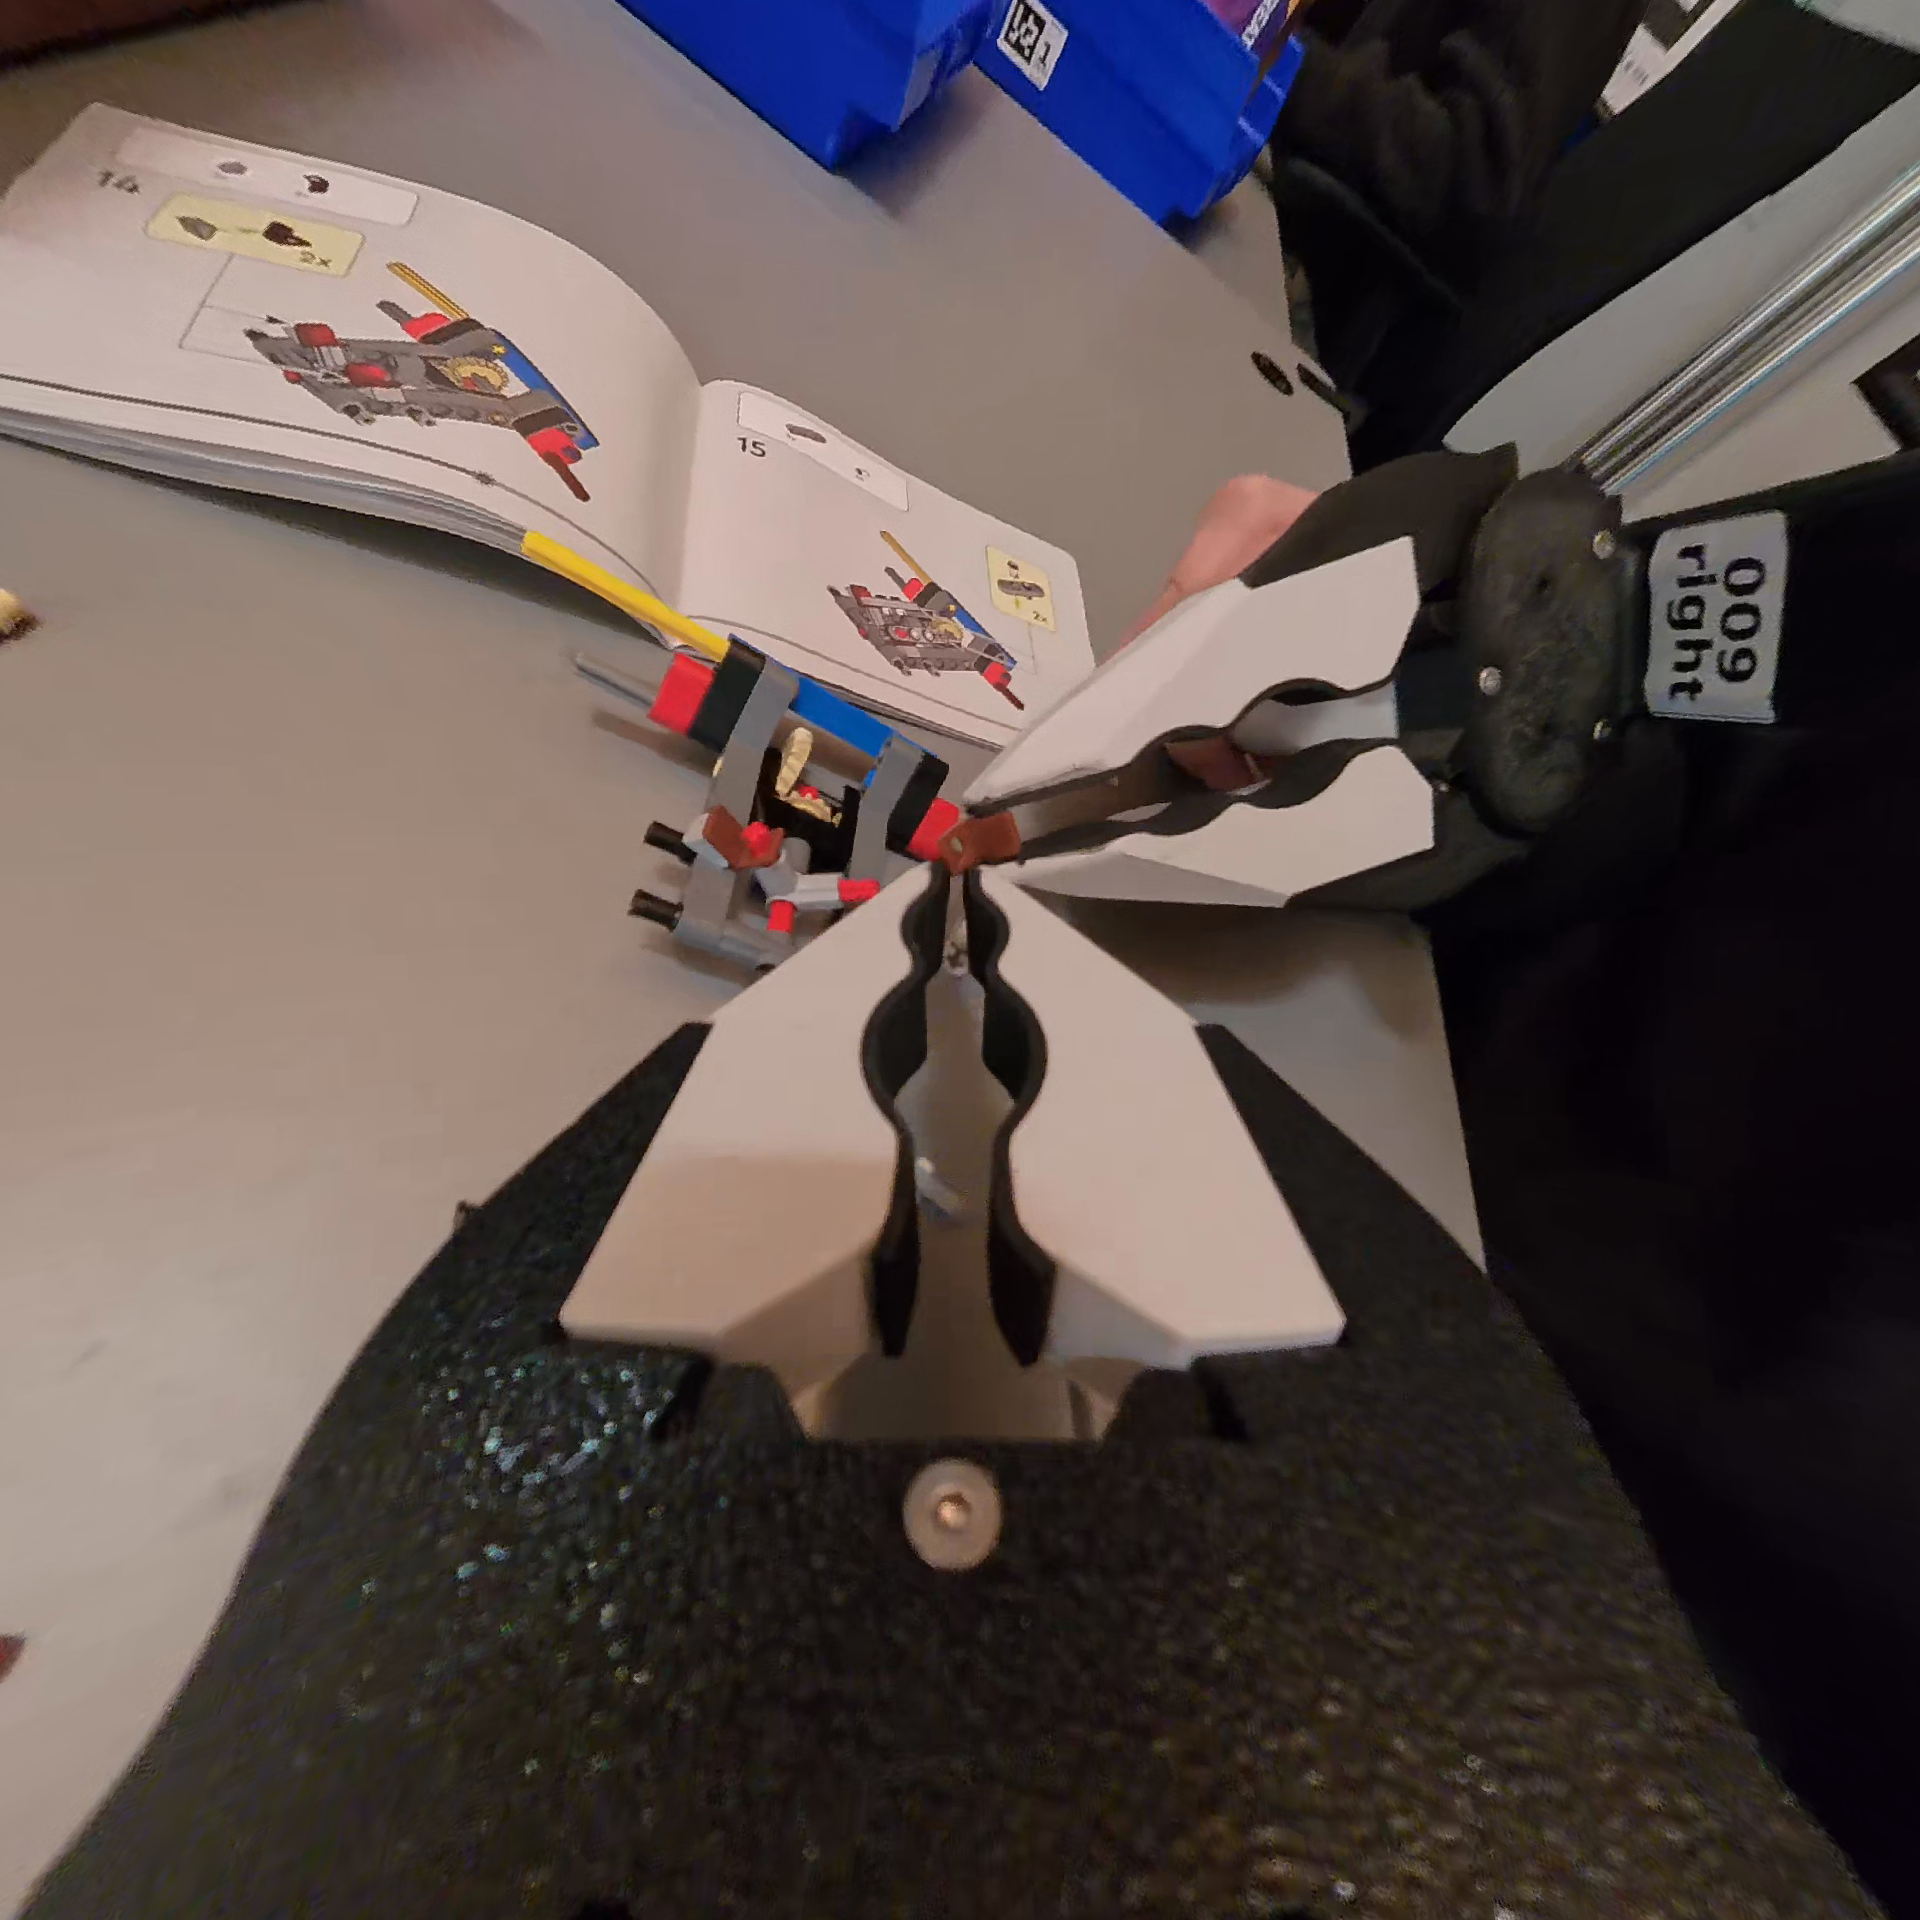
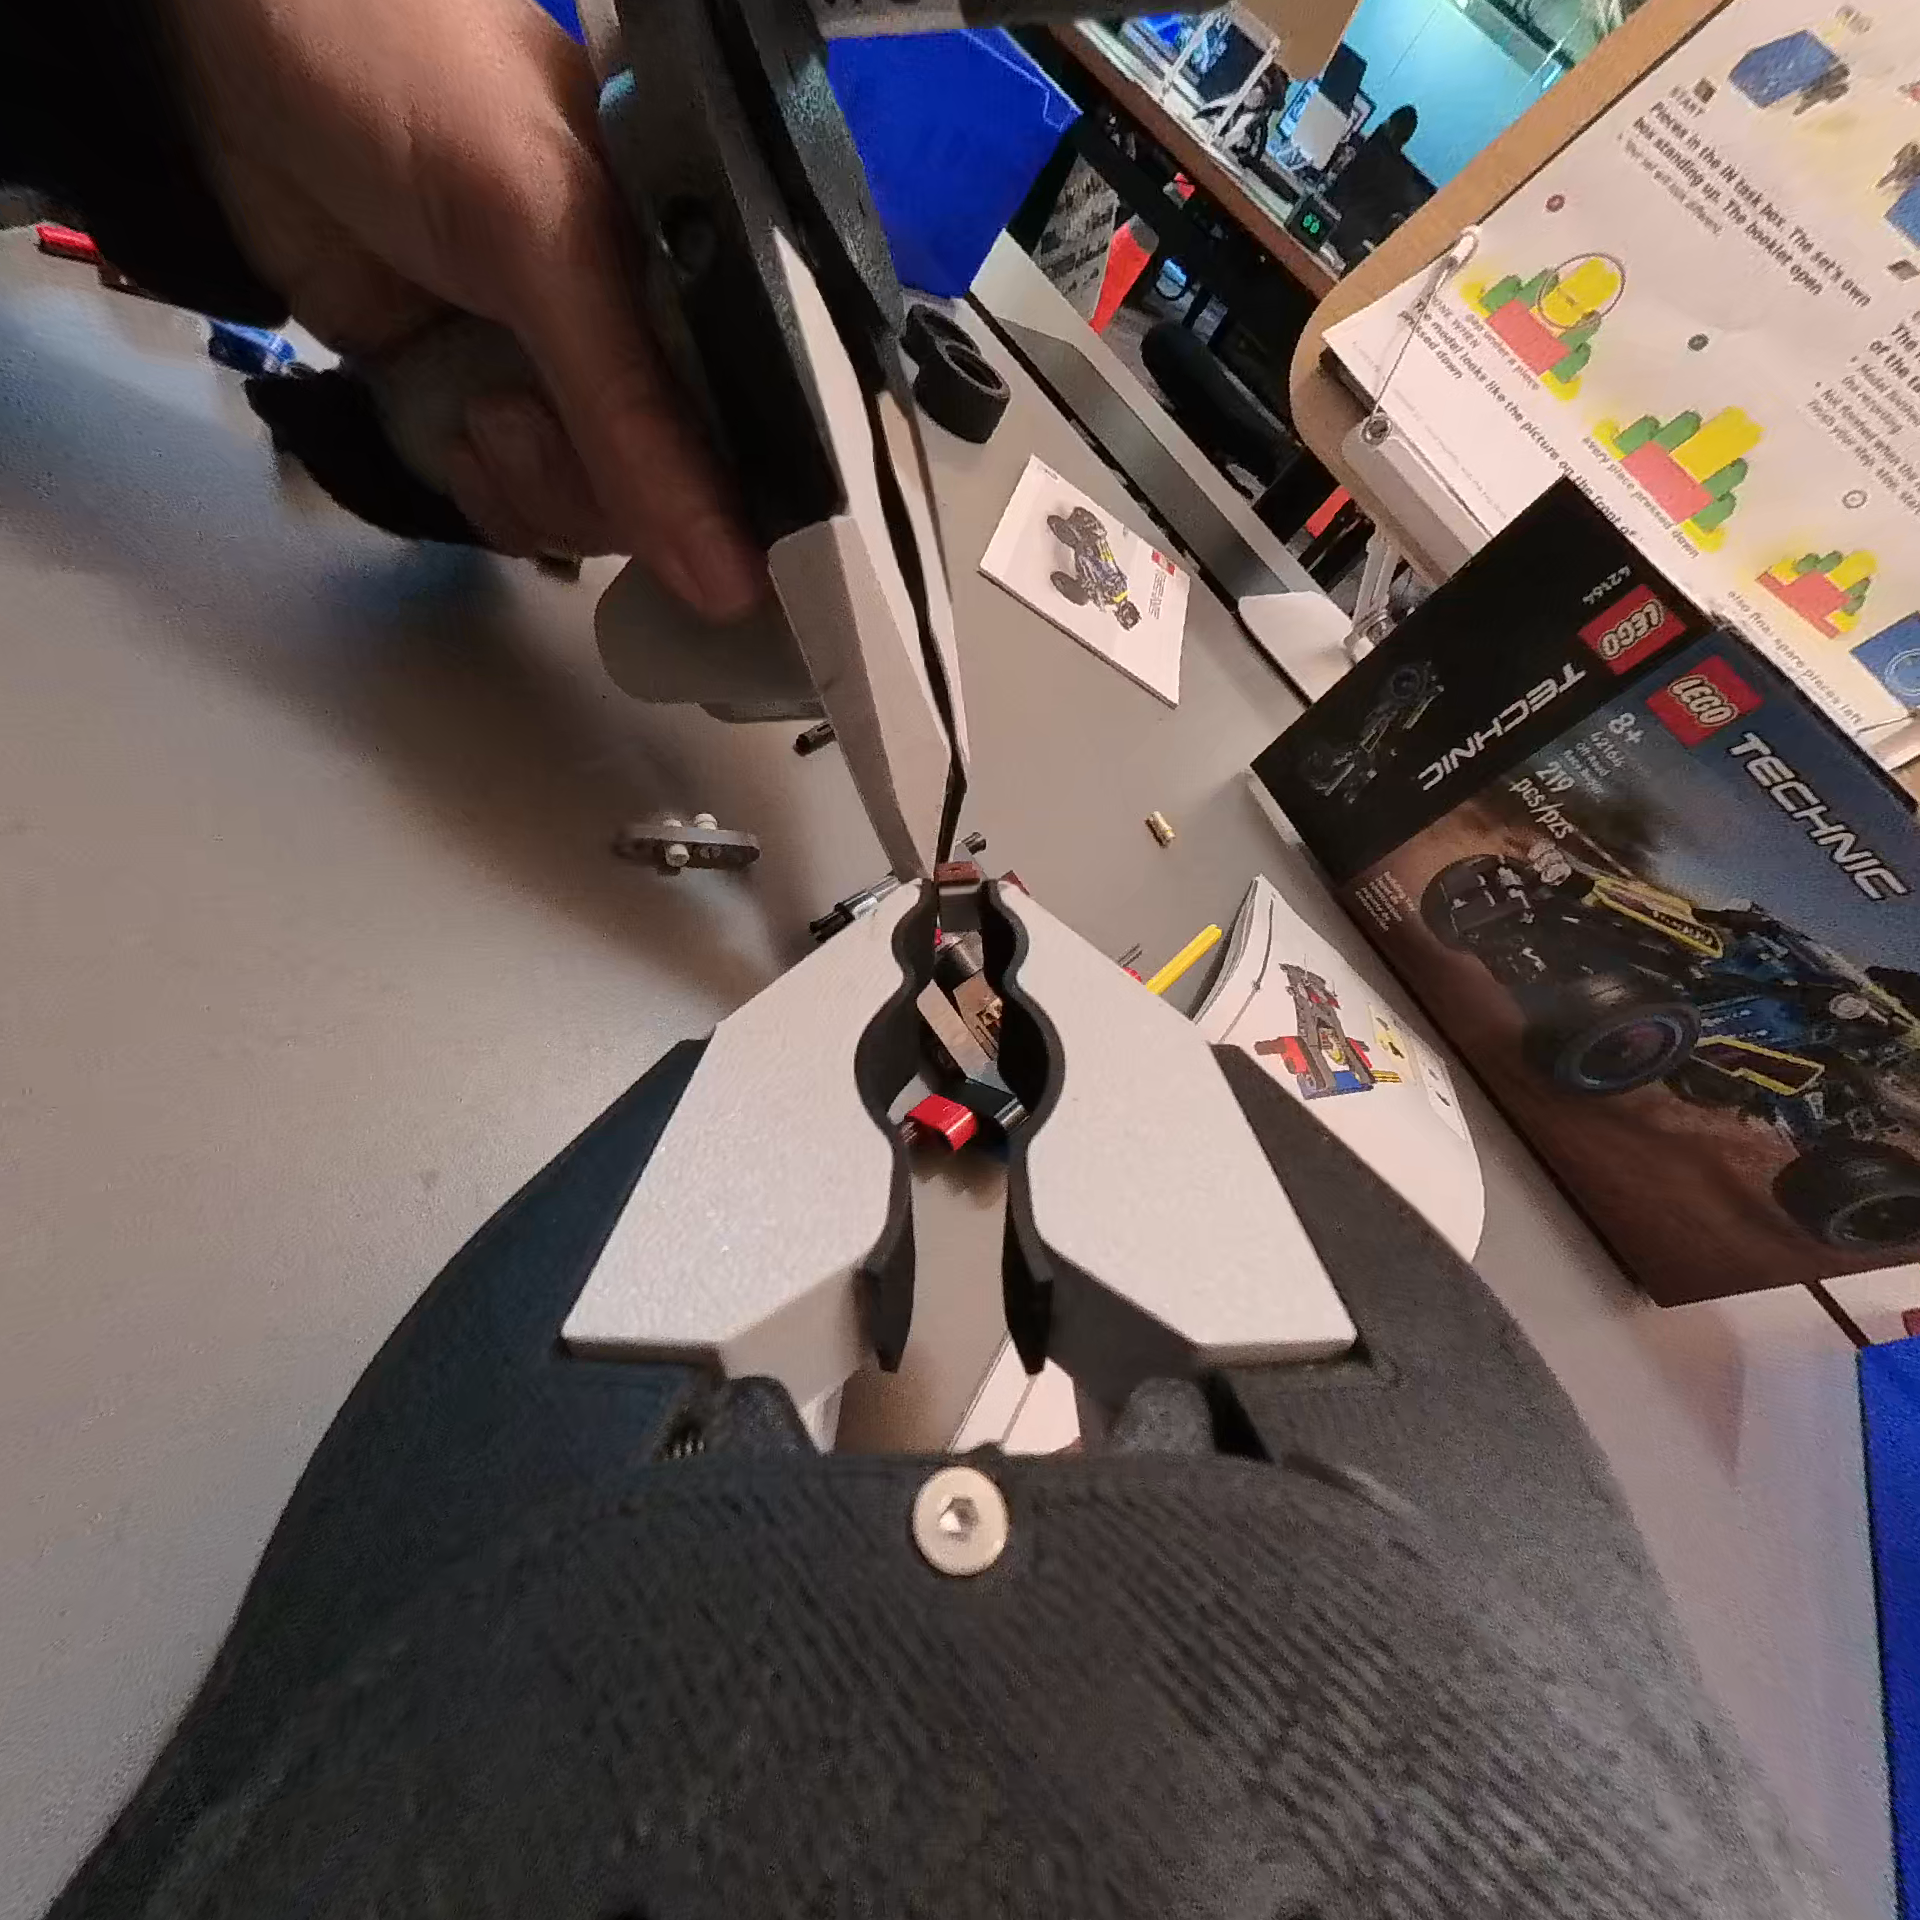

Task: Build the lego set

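The part-built lego model point(image 1: 800, 800), grey, red, black and blue with a yellow axle point(image 1: 613, 592), lies on the grey table by the open booklet point(image 1: 364, 312). One small brown piece point(image 1: 732, 842) sits on its near side. My right gripper point(image 1: 992, 831) comes in from the right, shut on a second small brown piece point(image 1: 987, 840) held against the model's red end. My left gripper point(image 1: 953, 881) is shut with its tips on the same piece from below. In the right wrist view the brown piece point(image 2: 956, 871) sits between my right gripper's tips point(image 2: 958, 896) and my left gripper point(image 2: 940, 862), with the model point(image 2: 945, 1122) below.
The lego box point(image 2: 1621, 883), a small leaflet point(image 2: 1091, 577), black tyres point(image 2: 956, 374), a grey pinned piece point(image 2: 686, 842) and a small gold piece point(image 2: 1161, 828) lie around. Blue bins point(image 1: 831, 73) stand at the back. A clipboard sheet point(image 2: 1662, 312) stands behind the box. A hand point(image 2: 447, 291) holds the left gripper.
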Demonstrator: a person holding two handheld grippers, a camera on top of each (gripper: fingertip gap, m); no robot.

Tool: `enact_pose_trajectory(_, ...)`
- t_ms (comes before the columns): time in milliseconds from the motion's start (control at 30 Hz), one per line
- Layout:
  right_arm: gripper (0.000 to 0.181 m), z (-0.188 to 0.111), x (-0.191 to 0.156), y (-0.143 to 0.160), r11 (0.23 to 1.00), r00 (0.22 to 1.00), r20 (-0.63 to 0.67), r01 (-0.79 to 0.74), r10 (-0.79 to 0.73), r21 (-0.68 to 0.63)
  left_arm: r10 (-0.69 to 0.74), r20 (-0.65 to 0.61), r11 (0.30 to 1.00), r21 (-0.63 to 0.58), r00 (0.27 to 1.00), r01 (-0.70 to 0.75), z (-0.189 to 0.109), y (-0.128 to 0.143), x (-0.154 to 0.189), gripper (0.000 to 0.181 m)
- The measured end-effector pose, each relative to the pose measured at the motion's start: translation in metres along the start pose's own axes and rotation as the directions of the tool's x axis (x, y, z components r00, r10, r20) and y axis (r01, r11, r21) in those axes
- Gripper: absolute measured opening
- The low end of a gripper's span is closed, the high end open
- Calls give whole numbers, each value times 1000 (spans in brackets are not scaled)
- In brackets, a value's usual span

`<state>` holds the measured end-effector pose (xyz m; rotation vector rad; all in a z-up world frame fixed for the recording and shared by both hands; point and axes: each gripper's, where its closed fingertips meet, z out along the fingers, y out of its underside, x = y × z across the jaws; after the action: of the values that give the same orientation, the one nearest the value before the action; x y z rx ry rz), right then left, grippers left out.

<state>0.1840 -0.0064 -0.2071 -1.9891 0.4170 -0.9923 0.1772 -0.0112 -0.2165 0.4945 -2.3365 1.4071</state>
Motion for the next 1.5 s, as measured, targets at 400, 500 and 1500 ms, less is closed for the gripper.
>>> enact_pose_trajectory(400, 5, -1, -3, 1, 999, 999, 11, 51, -51, 5, -94, -79, 993, 66, 992, 99, -1, -5, 4, 2)
enact_pose_trajectory(500, 6, 0, -5, 6, 998, 998, 21, 65, -65, -20, -53, -35, 997, 46, 998, 55, 1, -2, 1, 0)
enact_pose_trajectory(1500, 6, 2, 1, 10, 997, 998, 2, 56, -56, -44, -27, 64, 996, 86, 998, 21, 3, -3, -4, 0)
